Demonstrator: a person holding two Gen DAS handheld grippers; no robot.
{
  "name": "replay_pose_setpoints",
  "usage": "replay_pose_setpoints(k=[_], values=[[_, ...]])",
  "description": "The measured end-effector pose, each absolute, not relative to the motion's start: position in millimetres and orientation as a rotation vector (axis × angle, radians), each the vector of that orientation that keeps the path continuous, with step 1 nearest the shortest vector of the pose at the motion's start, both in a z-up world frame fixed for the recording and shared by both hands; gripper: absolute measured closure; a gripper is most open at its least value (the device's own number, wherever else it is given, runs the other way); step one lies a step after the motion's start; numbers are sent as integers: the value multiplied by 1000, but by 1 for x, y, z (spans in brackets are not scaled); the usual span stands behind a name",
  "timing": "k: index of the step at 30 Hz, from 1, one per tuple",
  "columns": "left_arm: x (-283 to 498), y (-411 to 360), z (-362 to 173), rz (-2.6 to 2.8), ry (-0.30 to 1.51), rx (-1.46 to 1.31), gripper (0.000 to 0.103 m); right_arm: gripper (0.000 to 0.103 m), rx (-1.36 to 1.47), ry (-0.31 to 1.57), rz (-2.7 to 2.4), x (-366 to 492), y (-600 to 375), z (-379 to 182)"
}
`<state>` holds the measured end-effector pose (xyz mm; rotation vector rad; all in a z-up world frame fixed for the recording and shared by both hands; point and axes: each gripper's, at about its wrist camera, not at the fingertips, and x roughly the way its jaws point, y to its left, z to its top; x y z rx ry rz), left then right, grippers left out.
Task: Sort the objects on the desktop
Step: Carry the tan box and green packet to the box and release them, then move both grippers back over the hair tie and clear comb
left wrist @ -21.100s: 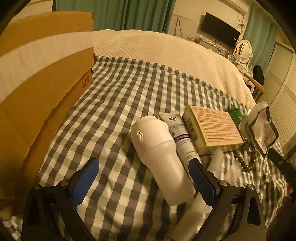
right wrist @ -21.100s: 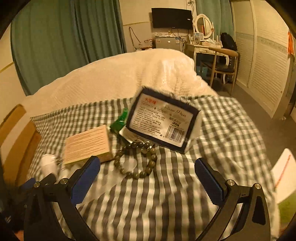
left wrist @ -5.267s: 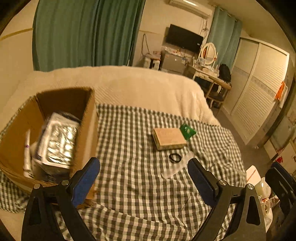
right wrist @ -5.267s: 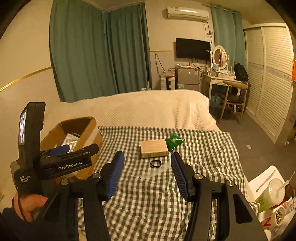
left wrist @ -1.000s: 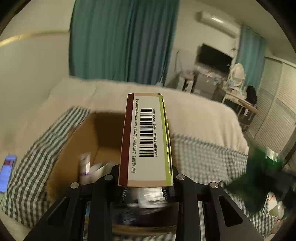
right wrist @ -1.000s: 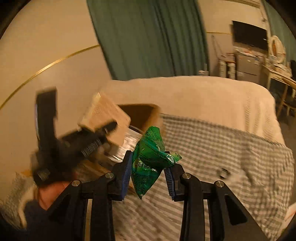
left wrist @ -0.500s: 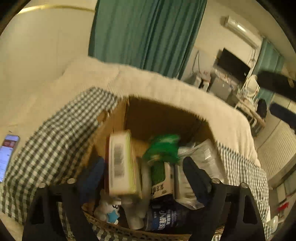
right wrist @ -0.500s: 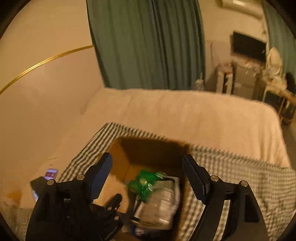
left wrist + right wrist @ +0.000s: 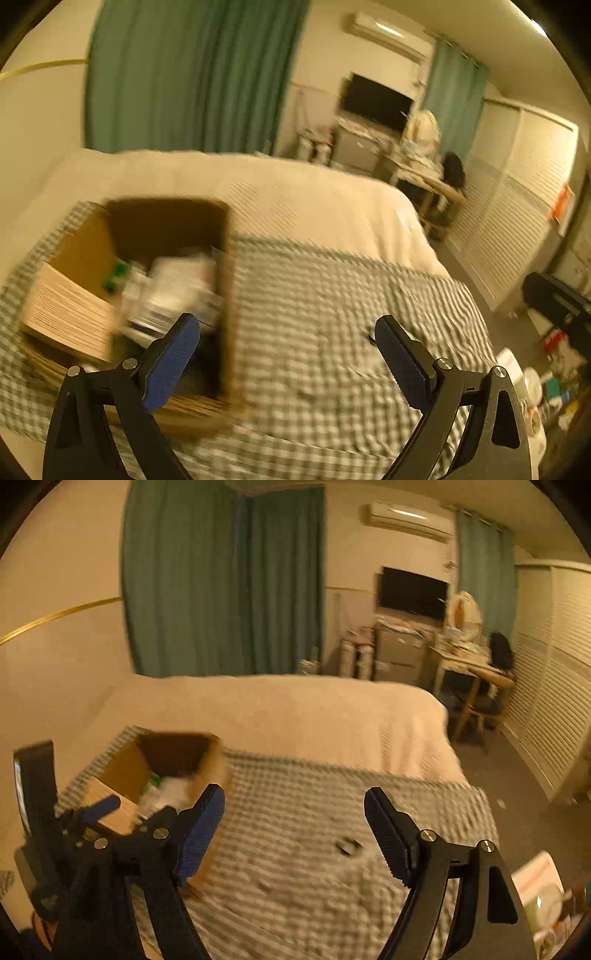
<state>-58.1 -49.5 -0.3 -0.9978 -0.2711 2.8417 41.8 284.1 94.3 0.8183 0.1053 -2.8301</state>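
Observation:
The open cardboard box sits at the left of the checked cloth and holds several items, among them the tan carton and the green packet. My left gripper is open and empty, just right of the box. My right gripper is open and empty, above the cloth; the box is at its left. A small black ring lies on the cloth between the right fingers. The left gripper's body shows in the right wrist view. Both views are blurred.
A cream bedspread covers the bed beyond the cloth. Green curtains, a TV, a desk with a chair and louvred wardrobe doors stand behind. Clutter lies on the floor at the right.
Both grippers have pulled back from over the box and swung right toward the cloth. The carton and green packet, dropped half a second ago, lie in the box.

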Motion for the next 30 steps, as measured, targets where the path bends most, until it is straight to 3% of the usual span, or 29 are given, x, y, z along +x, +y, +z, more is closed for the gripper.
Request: replay_pose_setpoints(k=[14, 24, 28, 30], values=[[-111, 68, -116, 2699, -136, -1198, 5, 25, 1064, -254, -2848, -18, 428, -52], [-168, 112, -173, 2619, 7, -1257, 5, 25, 944, -183, -2789, -109, 453, -100], [-178, 125, -186, 2565, 129, -1298, 9, 25, 1018, -316, -2756, -122, 483, -135], [-177, 133, -185, 2532, 204, -1284, 20, 25, 1045, -337, -2737, -126, 487, -145]])
